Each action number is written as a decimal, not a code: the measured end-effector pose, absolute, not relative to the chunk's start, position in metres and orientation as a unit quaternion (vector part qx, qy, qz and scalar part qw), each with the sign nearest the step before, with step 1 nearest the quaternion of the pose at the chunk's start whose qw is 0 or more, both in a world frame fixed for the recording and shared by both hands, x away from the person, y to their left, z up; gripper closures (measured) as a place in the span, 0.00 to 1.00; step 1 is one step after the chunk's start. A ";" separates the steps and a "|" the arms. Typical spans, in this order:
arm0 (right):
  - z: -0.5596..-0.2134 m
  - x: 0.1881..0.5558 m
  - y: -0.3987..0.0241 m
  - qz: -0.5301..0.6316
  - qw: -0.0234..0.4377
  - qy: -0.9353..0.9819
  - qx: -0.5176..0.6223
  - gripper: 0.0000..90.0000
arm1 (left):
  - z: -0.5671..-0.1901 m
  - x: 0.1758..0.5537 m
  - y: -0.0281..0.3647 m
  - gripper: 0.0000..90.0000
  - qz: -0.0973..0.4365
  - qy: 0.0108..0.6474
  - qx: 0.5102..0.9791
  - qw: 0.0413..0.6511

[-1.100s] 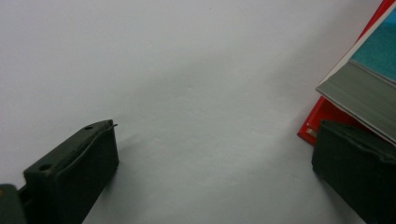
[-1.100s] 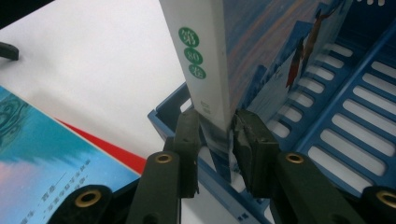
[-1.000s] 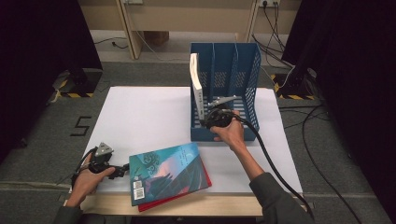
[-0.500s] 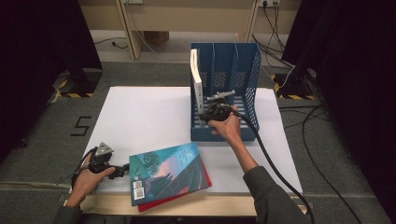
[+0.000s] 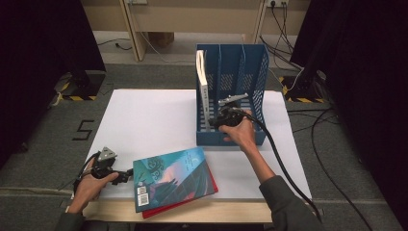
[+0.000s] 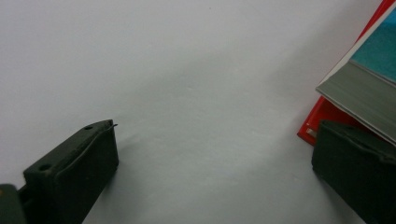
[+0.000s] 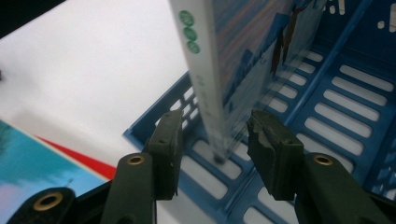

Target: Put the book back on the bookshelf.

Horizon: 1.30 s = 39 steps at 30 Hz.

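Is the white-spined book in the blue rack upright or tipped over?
Upright. The book stands on its lower edge in the leftmost slot of the blue rack, spine outward, between the jaws of the right gripper, which have just been opening.

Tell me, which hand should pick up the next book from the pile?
Probably left: the left gripper sits open beside the flat teal-covered book, while the right gripper is at the blue plastic file rack.
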State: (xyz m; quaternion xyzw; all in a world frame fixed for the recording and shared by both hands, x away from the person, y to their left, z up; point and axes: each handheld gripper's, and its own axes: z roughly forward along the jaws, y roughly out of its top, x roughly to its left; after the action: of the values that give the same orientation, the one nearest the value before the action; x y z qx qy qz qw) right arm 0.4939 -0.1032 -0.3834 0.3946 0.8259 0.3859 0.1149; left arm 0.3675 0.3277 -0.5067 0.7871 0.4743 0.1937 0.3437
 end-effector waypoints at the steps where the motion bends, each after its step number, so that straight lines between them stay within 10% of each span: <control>1: -0.382 0.490 -0.105 0.386 0.109 0.827 0.394 0.58 | -0.507 0.368 0.328 0.00 0.193 0.474 0.787 0.344; 14: -0.380 0.446 -0.126 0.402 0.080 0.827 0.386 0.46 | -0.504 0.366 0.328 0.02 0.192 0.482 0.784 0.342; 18: -0.388 0.436 -0.128 0.404 0.062 0.828 0.384 0.44 | -0.496 0.358 0.334 0.22 0.202 0.494 0.776 0.336; 39: -0.428 0.407 -0.132 0.377 0.013 0.839 0.392 0.40 | -0.480 0.317 0.306 0.17 0.188 0.477 0.799 0.314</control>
State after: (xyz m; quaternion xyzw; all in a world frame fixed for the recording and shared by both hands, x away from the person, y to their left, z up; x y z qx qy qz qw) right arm 0.4068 -0.1318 -0.4283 0.3921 0.8389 0.3774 0.0129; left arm 0.3168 0.3059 -0.4803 0.7991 0.4769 0.1878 0.3141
